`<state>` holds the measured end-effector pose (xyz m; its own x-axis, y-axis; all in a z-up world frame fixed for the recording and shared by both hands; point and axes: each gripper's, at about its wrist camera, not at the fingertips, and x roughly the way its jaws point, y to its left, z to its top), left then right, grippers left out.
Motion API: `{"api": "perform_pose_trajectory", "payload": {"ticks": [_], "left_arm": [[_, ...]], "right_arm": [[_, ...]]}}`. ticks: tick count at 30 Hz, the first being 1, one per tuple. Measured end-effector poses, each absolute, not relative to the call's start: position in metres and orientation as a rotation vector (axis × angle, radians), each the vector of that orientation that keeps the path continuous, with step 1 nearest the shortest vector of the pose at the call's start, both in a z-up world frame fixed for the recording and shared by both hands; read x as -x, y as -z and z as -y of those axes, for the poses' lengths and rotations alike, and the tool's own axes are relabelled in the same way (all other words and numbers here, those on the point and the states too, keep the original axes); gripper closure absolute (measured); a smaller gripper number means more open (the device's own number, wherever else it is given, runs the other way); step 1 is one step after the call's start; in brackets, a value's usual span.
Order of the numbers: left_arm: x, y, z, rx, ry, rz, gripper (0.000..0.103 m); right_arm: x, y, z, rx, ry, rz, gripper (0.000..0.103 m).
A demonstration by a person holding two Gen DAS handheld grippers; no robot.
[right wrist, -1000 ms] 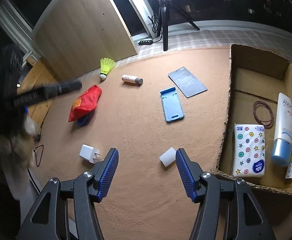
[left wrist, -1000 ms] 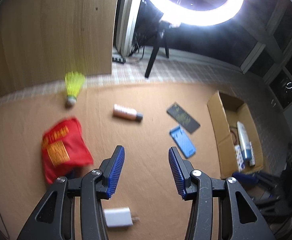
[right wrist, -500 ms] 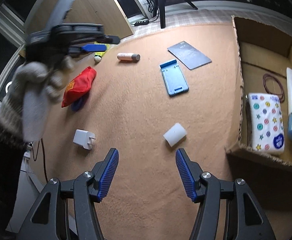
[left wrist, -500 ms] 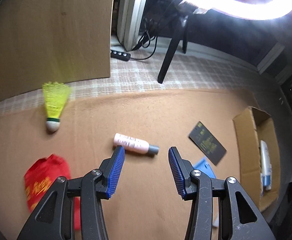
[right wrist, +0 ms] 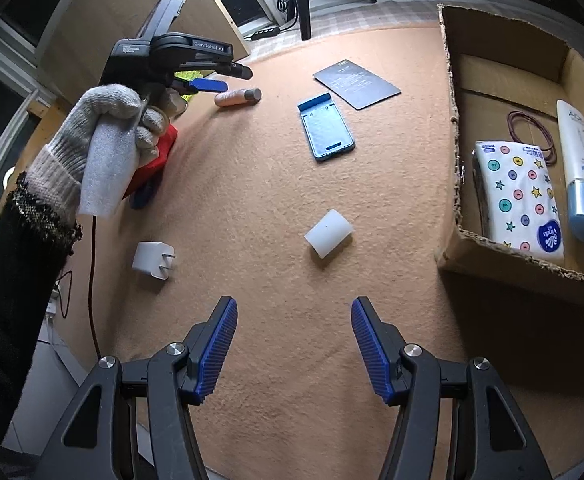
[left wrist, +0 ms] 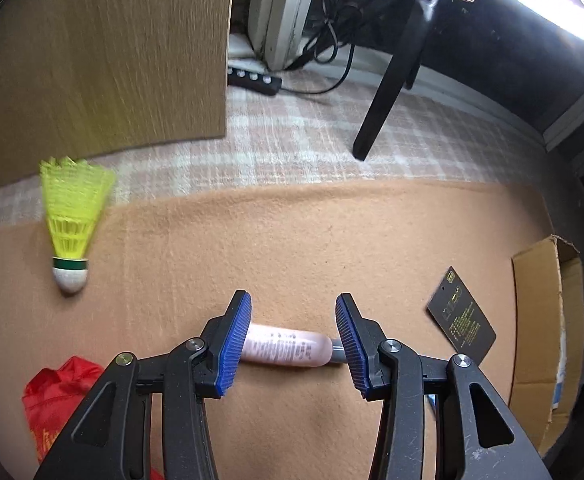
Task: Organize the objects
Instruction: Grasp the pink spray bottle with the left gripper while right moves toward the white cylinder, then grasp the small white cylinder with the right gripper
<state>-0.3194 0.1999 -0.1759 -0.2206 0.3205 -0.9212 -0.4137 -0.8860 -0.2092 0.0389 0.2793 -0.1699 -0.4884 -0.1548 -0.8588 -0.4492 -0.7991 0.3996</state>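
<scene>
A small pink bottle with a grey cap (left wrist: 288, 348) lies on its side on the tan mat. My left gripper (left wrist: 292, 320) is open, its blue pads on either side of the bottle and above it; the right wrist view shows the gripper (right wrist: 216, 80) just left of the bottle (right wrist: 238, 97). My right gripper (right wrist: 293, 340) is open and empty over the mat's near part, a white cylinder (right wrist: 328, 233) ahead of it. The cardboard box (right wrist: 451, 128) at the right holds a tissue pack (right wrist: 517, 196), a blue-capped tube (right wrist: 581, 168) and rubber bands.
On the mat lie a yellow shuttlecock (left wrist: 72, 224), a red pouch (left wrist: 52, 396), a dark card (left wrist: 461, 322), a blue phone stand (right wrist: 325, 126) and a white charger (right wrist: 152, 261). A wooden panel (left wrist: 100, 52) and a tripod leg (left wrist: 387, 84) stand behind the mat.
My left gripper has moved forward and down over the mat until the pink bottle lies between its open pads. My right gripper has drawn back slightly from the white cylinder.
</scene>
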Motion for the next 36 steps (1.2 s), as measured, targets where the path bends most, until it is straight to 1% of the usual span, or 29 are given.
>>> {"api": "perform_pose_trajectory", "payload": {"ticks": [3,9,11,14,16,19,23,27,31,32,33,35,36], "left_arm": [[0.32,0.182,-0.195,1.621,-2.121,-0.114,0.056],[0.3,0.18,-0.19,1.6,-2.073,-0.164,0.056],[0.29,0.179,-0.191,1.584,-2.063,-0.195,0.058],[0.272,0.181,-0.195,1.575,-2.02,-0.229,0.067],[0.258,0.184,-0.198,1.553,-2.013,-0.284,0.081],[0.239,0.185,-0.202,1.507,-2.047,-0.373,0.082],[0.222,0.183,-0.191,1.533,-2.032,-0.312,0.082],[0.193,0.182,-0.181,1.548,-2.012,-0.294,0.082],[0.165,0.182,-0.173,1.558,-1.992,-0.286,0.081],[0.16,0.181,-0.171,1.561,-1.983,-0.277,0.08],[0.155,0.18,-0.168,1.571,-1.978,-0.265,0.069],[0.151,0.177,-0.163,1.566,-1.989,-0.23,0.054],[0.148,0.175,-0.16,1.555,-2.002,-0.226,0.054]], "right_arm": [[-0.039,0.169,-0.281,1.473,-2.396,-0.907,0.047],[-0.036,0.173,-0.283,1.474,-2.394,-0.909,0.047],[-0.034,0.173,-0.283,1.475,-2.397,-0.91,0.047],[-0.032,0.174,-0.282,1.475,-2.399,-0.904,0.047],[-0.032,0.175,-0.282,1.476,-2.395,-0.904,0.047],[-0.032,0.176,-0.281,1.477,-2.393,-0.906,0.047],[-0.032,0.176,-0.279,1.477,-2.4,-0.906,0.047],[-0.03,0.175,-0.281,1.466,-2.406,-0.91,0.047],[-0.022,0.176,-0.28,1.467,-2.418,-0.908,0.047],[-0.02,0.176,-0.28,1.468,-2.419,-0.908,0.047],[-0.016,0.178,-0.28,1.468,-2.416,-0.902,0.047],[-0.011,0.181,-0.281,1.472,-2.391,-0.877,0.047],[-0.008,0.184,-0.282,1.473,-2.365,-0.869,0.047]]}}
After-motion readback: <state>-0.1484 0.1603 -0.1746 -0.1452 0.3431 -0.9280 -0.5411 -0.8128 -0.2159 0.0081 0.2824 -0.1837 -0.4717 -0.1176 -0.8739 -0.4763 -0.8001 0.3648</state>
